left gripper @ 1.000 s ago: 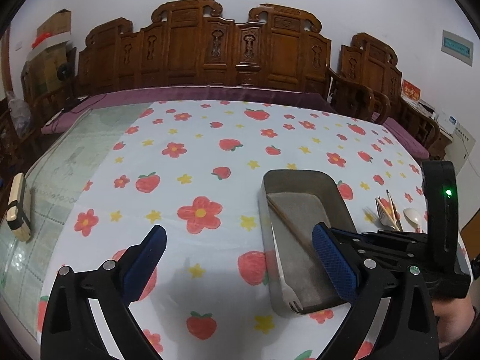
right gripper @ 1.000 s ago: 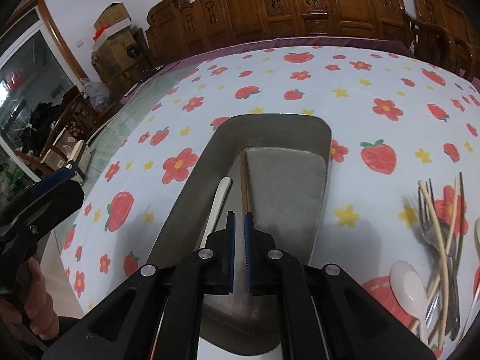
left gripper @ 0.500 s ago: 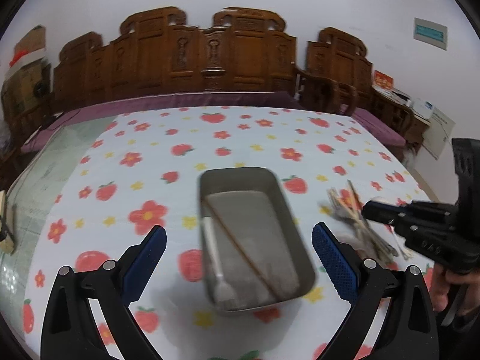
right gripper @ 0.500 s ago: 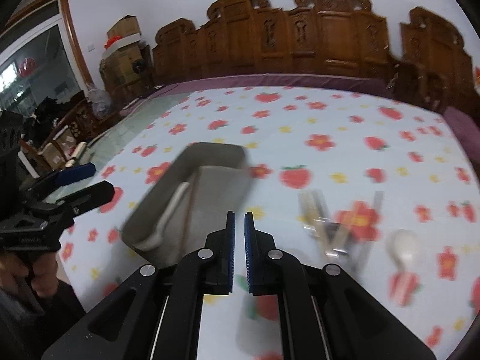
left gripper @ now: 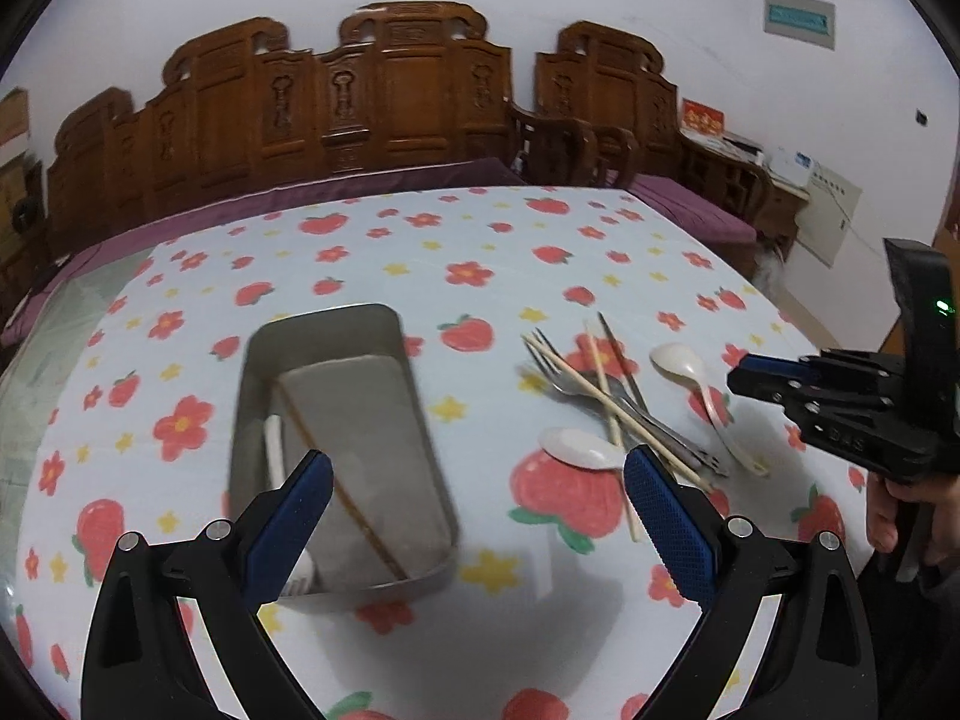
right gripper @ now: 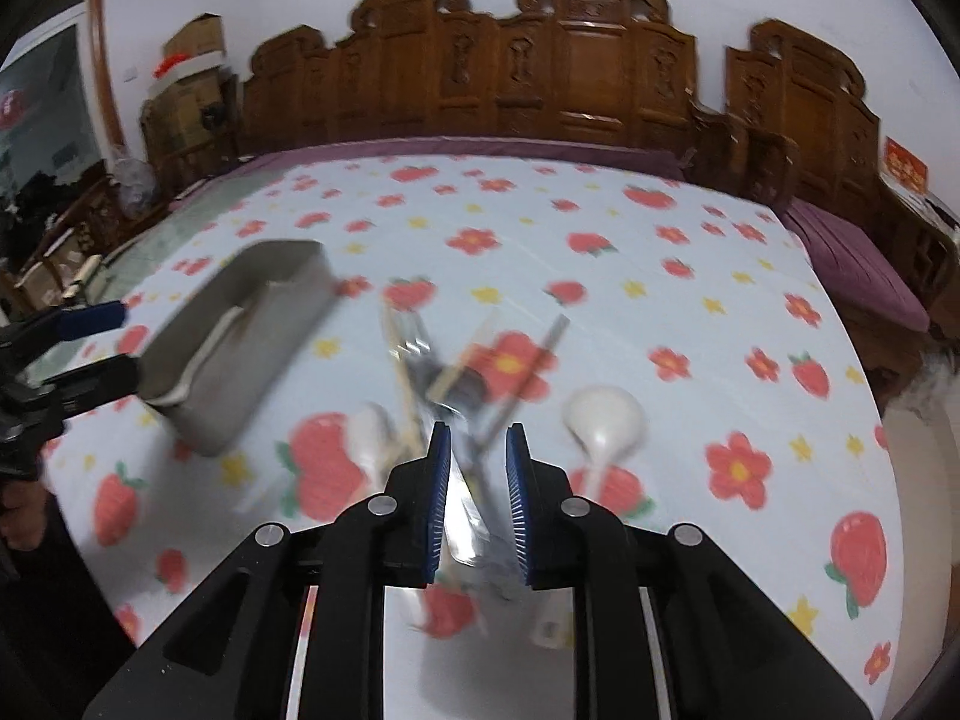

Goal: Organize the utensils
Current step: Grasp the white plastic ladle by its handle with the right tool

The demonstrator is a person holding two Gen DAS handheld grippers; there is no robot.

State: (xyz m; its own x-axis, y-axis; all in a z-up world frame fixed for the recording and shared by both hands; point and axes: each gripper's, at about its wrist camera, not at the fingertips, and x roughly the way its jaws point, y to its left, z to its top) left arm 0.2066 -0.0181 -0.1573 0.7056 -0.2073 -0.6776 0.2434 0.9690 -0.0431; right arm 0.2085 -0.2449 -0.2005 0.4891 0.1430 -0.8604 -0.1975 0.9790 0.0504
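Note:
A metal tray (left gripper: 255, 360) lies on the strawberry tablecloth and holds a white utensil (left gripper: 275, 450) and a wooden chopstick (left gripper: 336, 480). It also shows in the right wrist view (right gripper: 198, 360). A loose pile of forks and chopsticks (left gripper: 606, 396) lies to its right with two white spoons (left gripper: 684, 363) (left gripper: 576, 447). My left gripper (left gripper: 477, 510) is wide open and empty over the tray's near right corner. My right gripper (right gripper: 477, 468) is partly open and empty just above the pile (right gripper: 462, 372); it also shows in the left wrist view (left gripper: 750, 375).
Carved wooden chairs (left gripper: 384, 96) line the table's far side. The tablecloth's left edge leaves bare glass table (left gripper: 54, 324). Cardboard boxes (right gripper: 186, 54) stand at the back left. A white spoon (right gripper: 606, 420) lies just right of my right gripper.
Both grippers have swung right, from the tray toward the loose pile. My right gripper has gone from shut to partly open. The left gripper stays wide open.

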